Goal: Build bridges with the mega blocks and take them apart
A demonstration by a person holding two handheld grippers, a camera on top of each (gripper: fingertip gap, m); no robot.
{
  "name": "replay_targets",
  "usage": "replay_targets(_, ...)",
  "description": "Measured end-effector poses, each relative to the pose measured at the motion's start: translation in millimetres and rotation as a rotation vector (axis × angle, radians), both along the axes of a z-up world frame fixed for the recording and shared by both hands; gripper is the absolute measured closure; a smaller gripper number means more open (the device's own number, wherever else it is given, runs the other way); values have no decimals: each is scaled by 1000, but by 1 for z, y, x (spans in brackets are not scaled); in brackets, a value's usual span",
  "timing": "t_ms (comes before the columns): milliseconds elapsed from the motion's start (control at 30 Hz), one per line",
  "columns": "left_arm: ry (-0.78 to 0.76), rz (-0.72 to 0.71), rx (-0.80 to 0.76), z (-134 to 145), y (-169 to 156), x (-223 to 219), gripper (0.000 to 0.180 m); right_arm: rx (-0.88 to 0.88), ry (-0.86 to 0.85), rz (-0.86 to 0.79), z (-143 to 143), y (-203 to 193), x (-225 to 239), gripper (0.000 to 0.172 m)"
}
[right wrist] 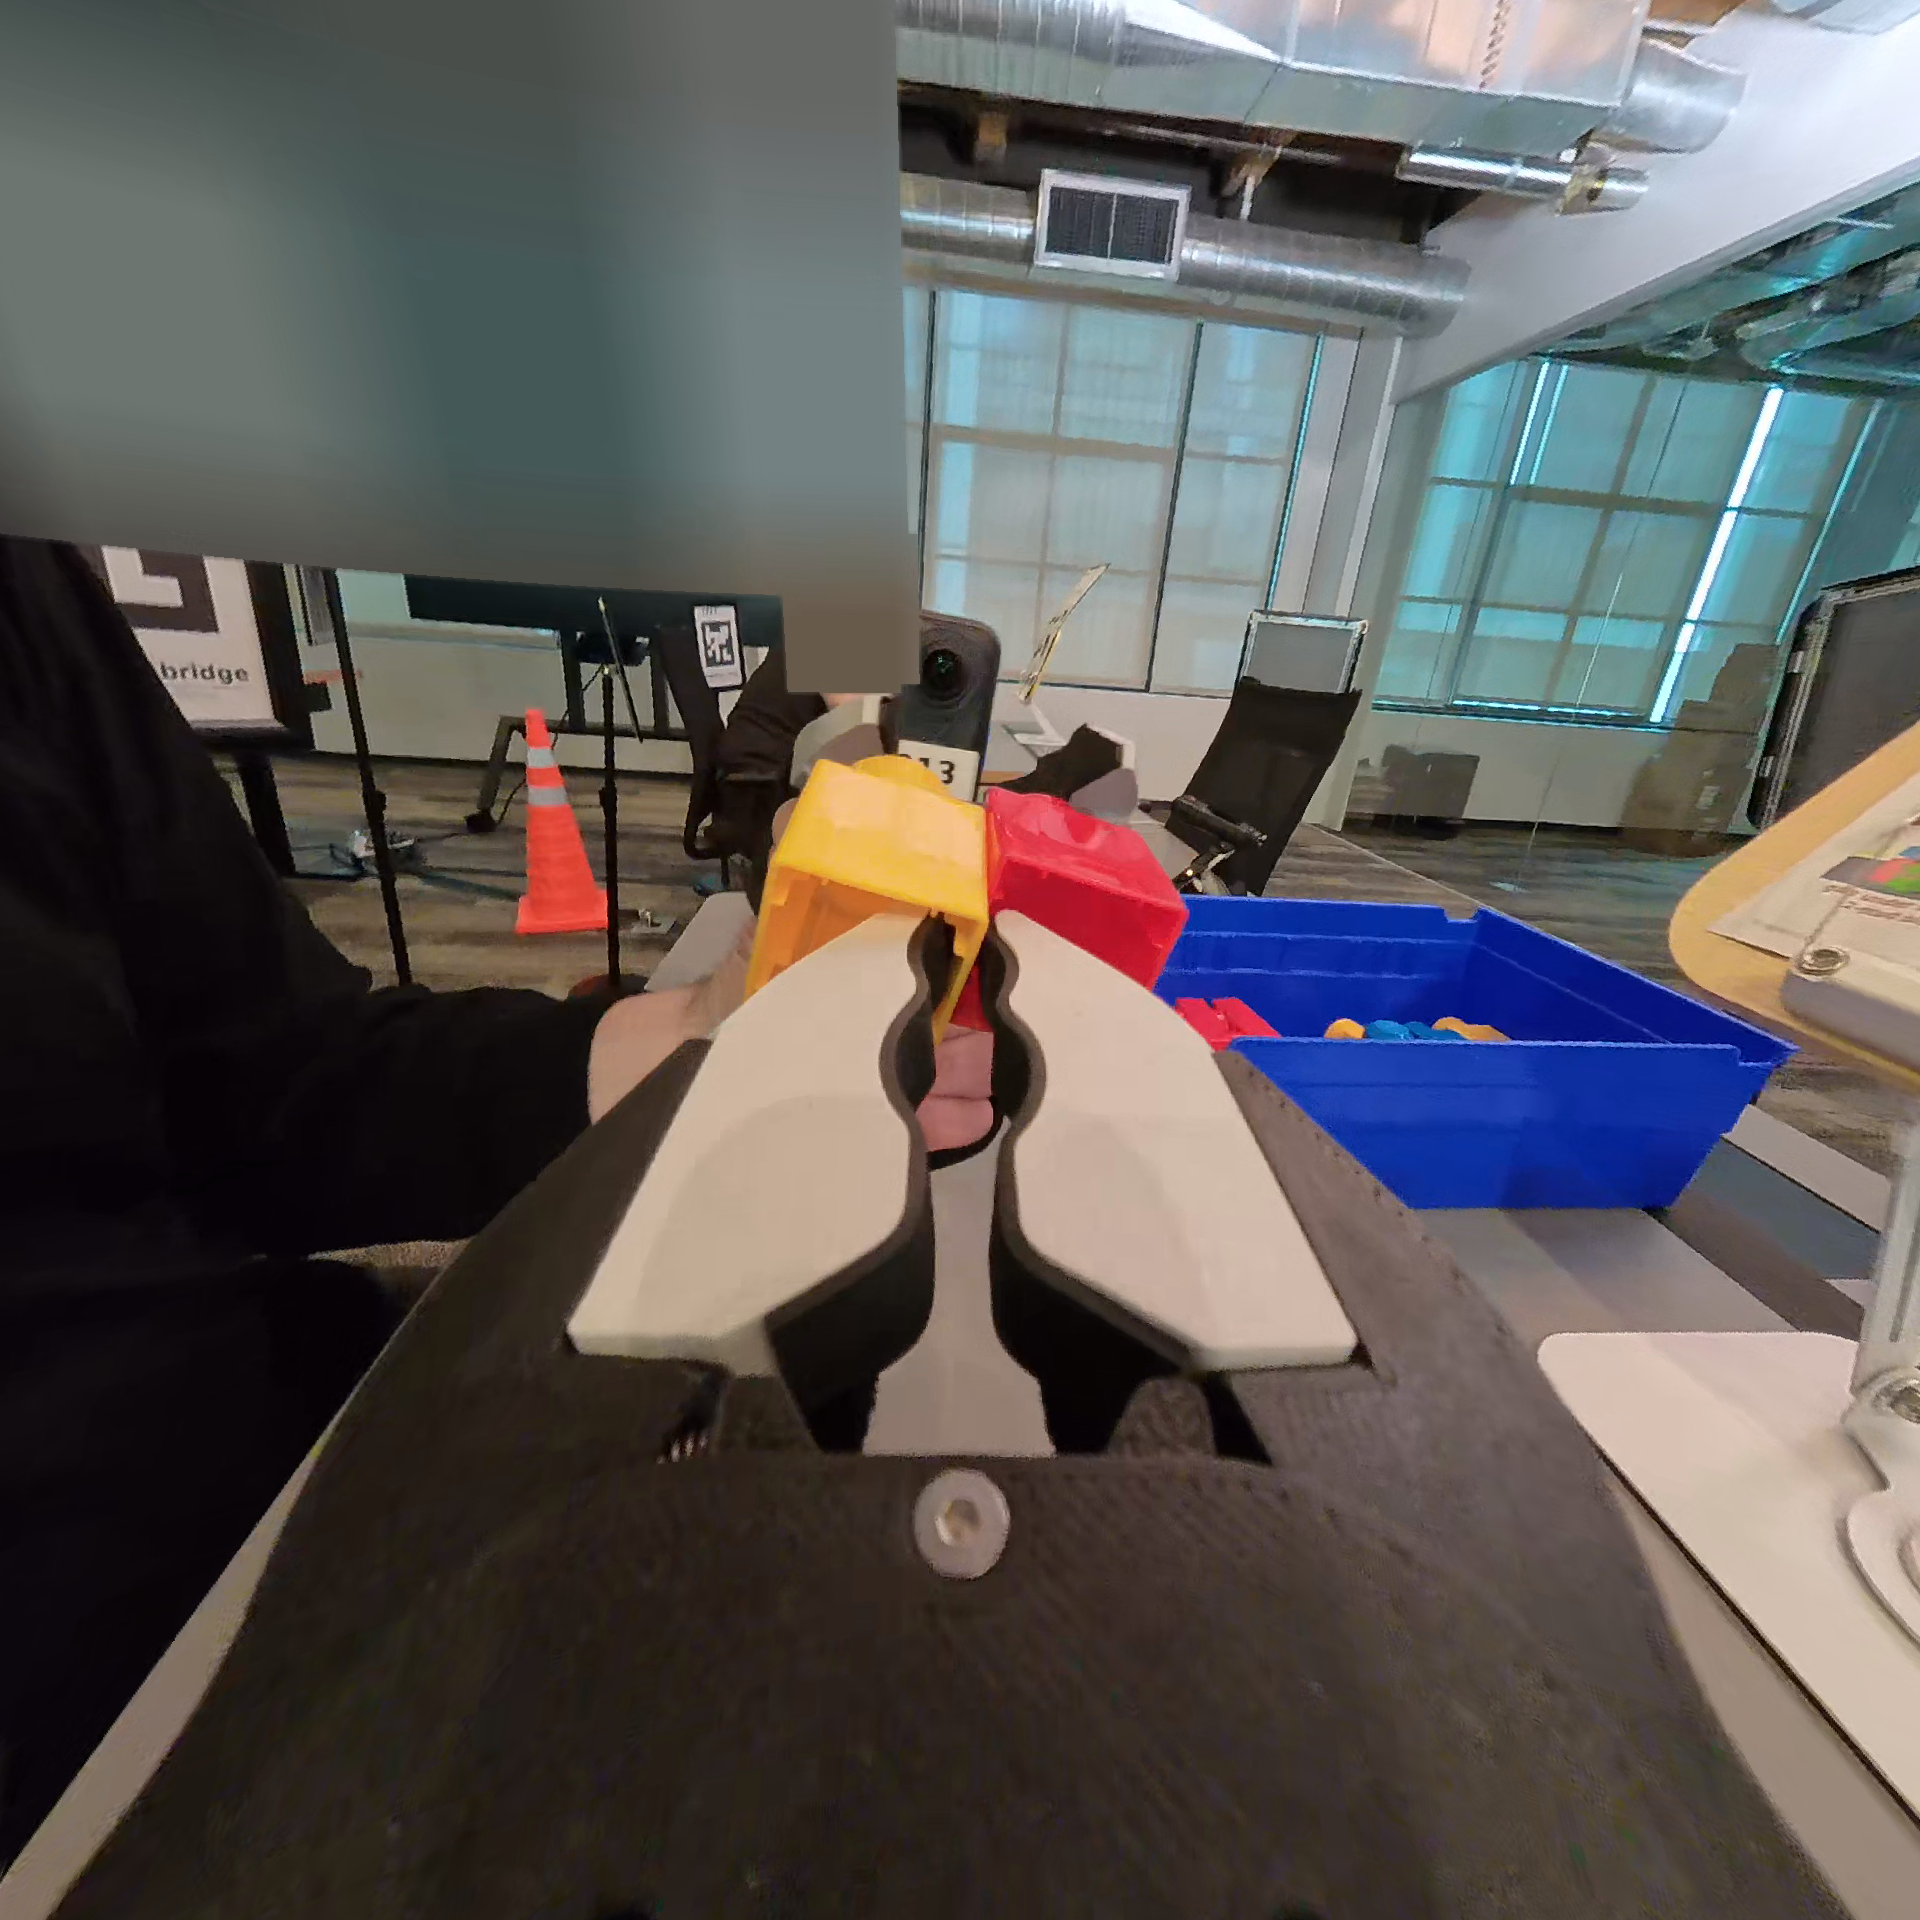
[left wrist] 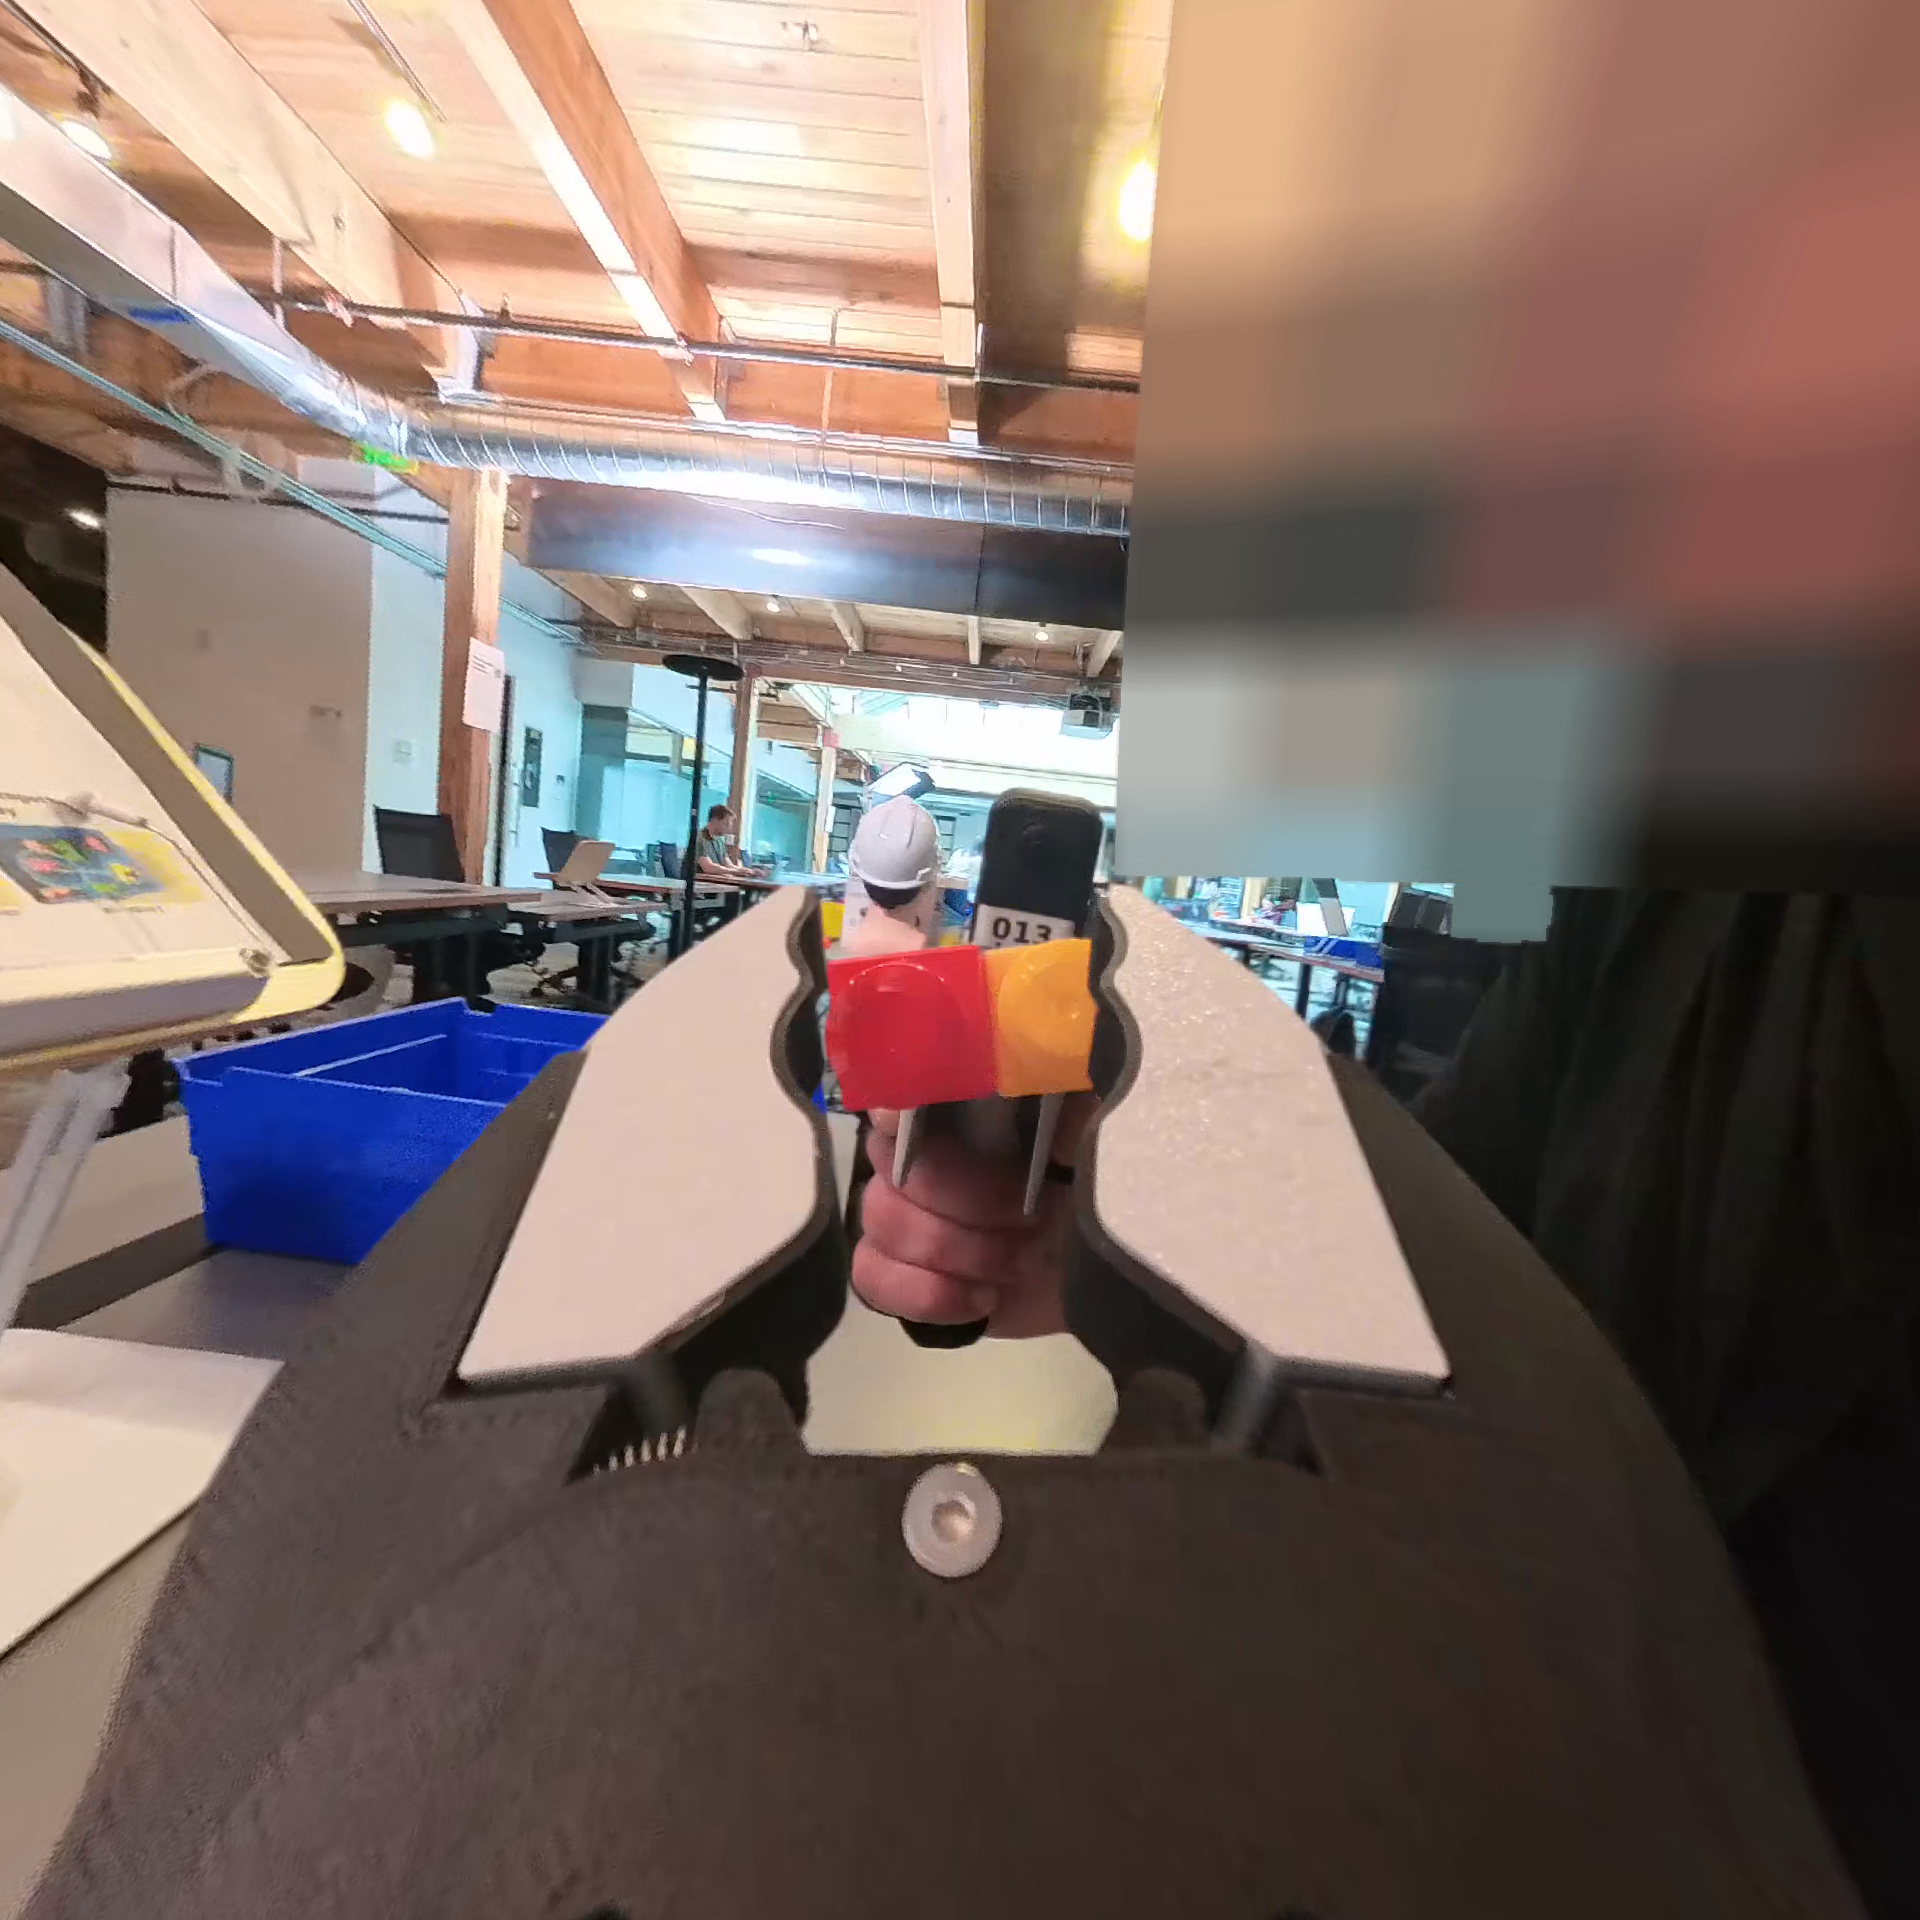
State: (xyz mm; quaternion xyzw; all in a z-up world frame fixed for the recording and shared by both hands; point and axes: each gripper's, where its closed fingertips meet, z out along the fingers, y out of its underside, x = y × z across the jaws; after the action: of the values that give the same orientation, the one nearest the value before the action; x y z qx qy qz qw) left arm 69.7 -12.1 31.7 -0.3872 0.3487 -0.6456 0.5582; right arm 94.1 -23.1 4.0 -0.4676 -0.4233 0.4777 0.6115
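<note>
The two grippers face each other above the table, and a red block (left wrist: 906, 1029) joined side by side to a yellow block (left wrist: 1042, 1018) hangs in the air between them; in the left wrist view the left gripper (left wrist: 956, 1013) has its jaws part way open around the pair, the right pad against the yellow block's outer side and the left pad just beside the red block, though whether that pad presses cannot be told; both blocks show their round studs toward this camera; behind them a bare hand (left wrist: 940, 1236) grips the handle of the other tool, with that tool's black camera above the blocks; in the right wrist view the right gripper (right wrist: 961, 951) is drawn nearly closed, its dark pads pinched on the thin open wall of the yellow block (right wrist: 883, 862), at the edge where it meets the red block (right wrist: 1086, 894); the blocks' hollow undersides face this camera; to the right on the table stands a blue bin (right wrist: 1507, 1122) holding more red, yellow and blue pieces (right wrist: 1392, 1029); an orange cone (right wrist: 556, 831) stands on the floor well behind; a black sleeve (right wrist: 260, 1039) fills the left side.
</note>
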Motion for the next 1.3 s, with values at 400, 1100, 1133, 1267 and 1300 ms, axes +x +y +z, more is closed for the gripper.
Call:
replay_targets(400, 39, -111, -26, -9, -11, 12, 150, 17, -70, 21, -12, -6, -11, 166)
replay_targets(1100, 134, -64, -38, -22, 2, -3, 164, -10, -30, 67, -7, -6, -2, 166)
replay_targets(1133, 136, -61, -34, -23, 2, -3, 164, -14, -27, 68, -7, -6, -2, 166)
replay_targets(1267, 151, -56, -28, -25, 2, -1, 165, -29, -13, 78, -5, -7, -3, 166)
replay_targets(1300, 156, -49, -23, -26, 2, 0, 165, -31, -15, 76, -5, -7, -4, 166)
